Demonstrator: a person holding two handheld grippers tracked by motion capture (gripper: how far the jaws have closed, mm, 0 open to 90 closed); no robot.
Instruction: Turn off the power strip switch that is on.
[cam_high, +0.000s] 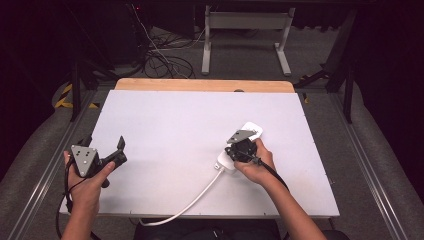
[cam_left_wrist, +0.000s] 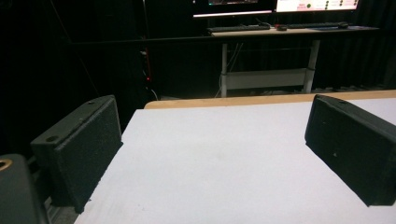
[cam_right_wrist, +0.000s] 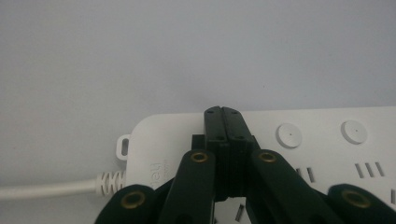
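A white power strip (cam_high: 251, 130) lies on the white table (cam_high: 170, 125), right of centre, and its white cable (cam_high: 195, 197) runs off the near edge. My right gripper (cam_high: 241, 146) is held right over the strip. In the right gripper view its jaws are shut flat against each other with nothing between them, and the right gripper's tip (cam_right_wrist: 222, 112) rests over the cable end of the power strip (cam_right_wrist: 322, 140), left of two round buttons (cam_right_wrist: 290, 135). My left gripper (cam_high: 106, 144) is held at the table's left edge, open and empty, with its two pads (cam_left_wrist: 88, 144) wide apart.
A wooden strip (cam_high: 200, 85) borders the table's far edge. Beyond it are a white desk frame (cam_high: 245, 30) and loose cables (cam_high: 160, 55) on the floor. Metal rails (cam_high: 45, 175) run along both sides of the table.
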